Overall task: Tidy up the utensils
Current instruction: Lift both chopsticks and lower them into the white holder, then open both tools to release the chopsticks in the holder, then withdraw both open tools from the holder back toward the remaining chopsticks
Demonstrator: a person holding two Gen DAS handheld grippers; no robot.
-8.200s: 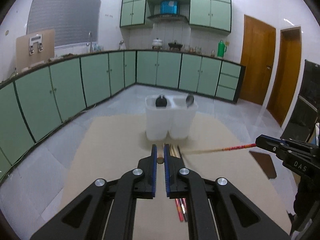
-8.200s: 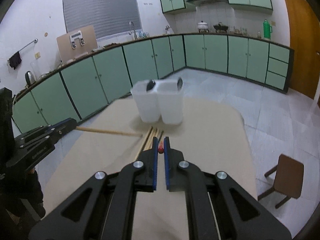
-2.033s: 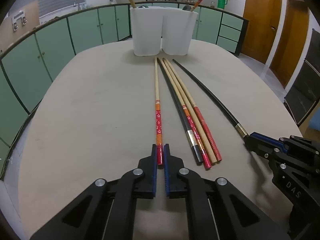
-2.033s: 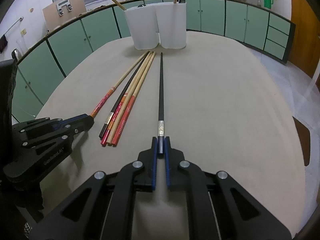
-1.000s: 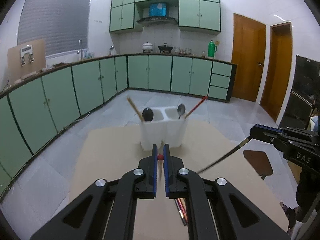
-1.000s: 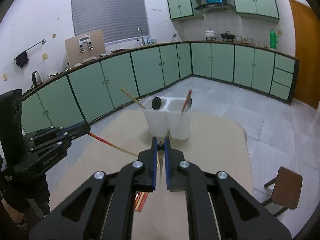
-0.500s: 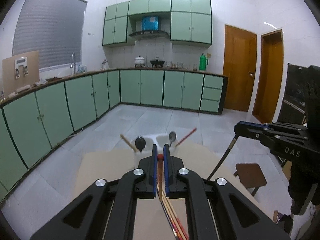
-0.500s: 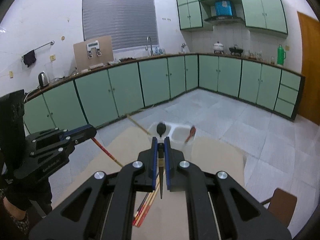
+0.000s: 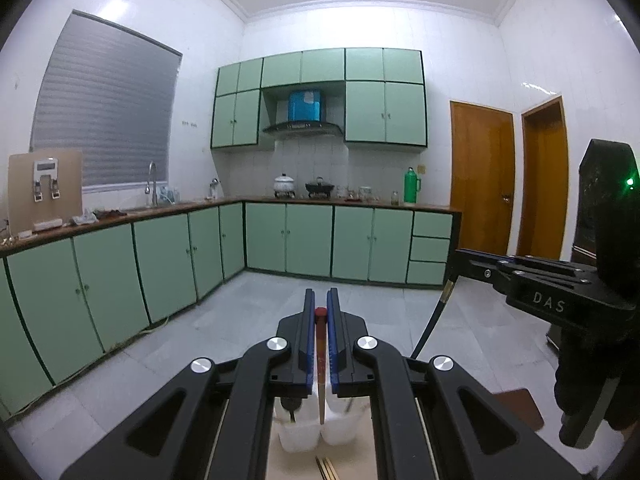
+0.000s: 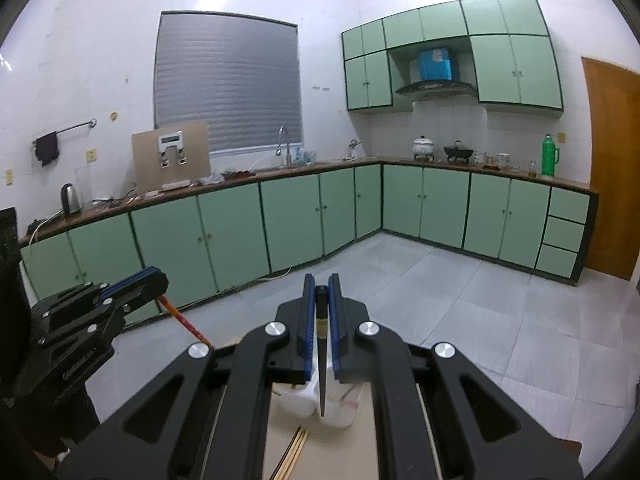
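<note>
While both my grippers hang high over the table (image 9: 288,460), I see the big things first. Green cabinets (image 10: 296,220) run along the walls under a brown counter (image 10: 240,176), and the gray floor (image 9: 160,360) spreads out below. Two brown doors (image 9: 482,180) stand on the far right wall in the left camera's view.

Next comes the tan table, low down in both views. On it sits a white holder (image 9: 316,432) with two cups side by side. I see it through the gap between the fingers. A dark spoon head (image 9: 290,403) pokes up in the holder's left cup.

My left gripper (image 9: 320,312) is closed tight on a wooden chopstick with a red end (image 9: 320,344). The red end sticks up between the fingertips and the pale tip points down, hanging over the holder near the middle where the two cups meet. I cannot tell if the tip is inside a cup.

My right gripper (image 10: 321,292) is squeezed on a black chopstick (image 10: 321,368). It also points down, and its thin tip hangs over the holder (image 10: 340,412), toward the right cup.

A few more chopsticks (image 10: 298,446) lie flat on the table just in front of the holder.
</note>
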